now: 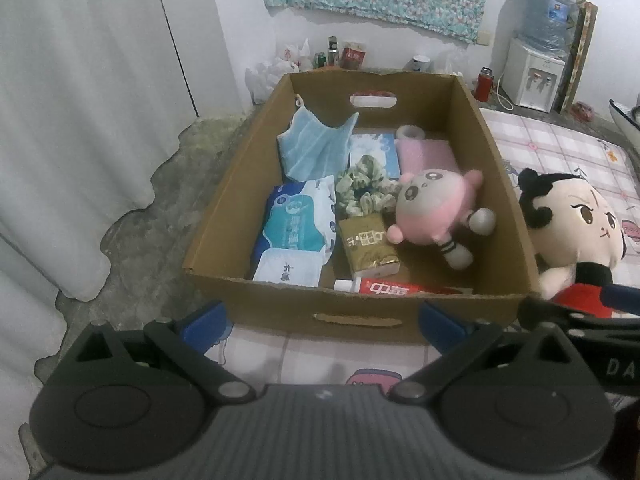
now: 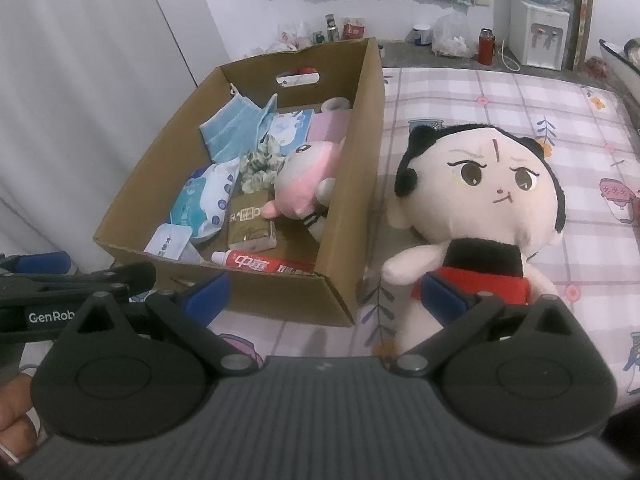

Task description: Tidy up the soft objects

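Note:
A cardboard box stands on the checked mattress. Inside lie a pink plush toy, a blue cloth, tissue packs, a green scrunchie, a gold packet and a red toothpaste tube. A large doll with black hair and a red top lies on the mattress right of the box. My left gripper is open, in front of the box's near wall. My right gripper is open, its right finger over the doll's red top.
A white curtain hangs at the left above a worn floor. Bottles, bags and a cup line the far wall, with a water dispenser and a red flask. A hand shows at the lower left.

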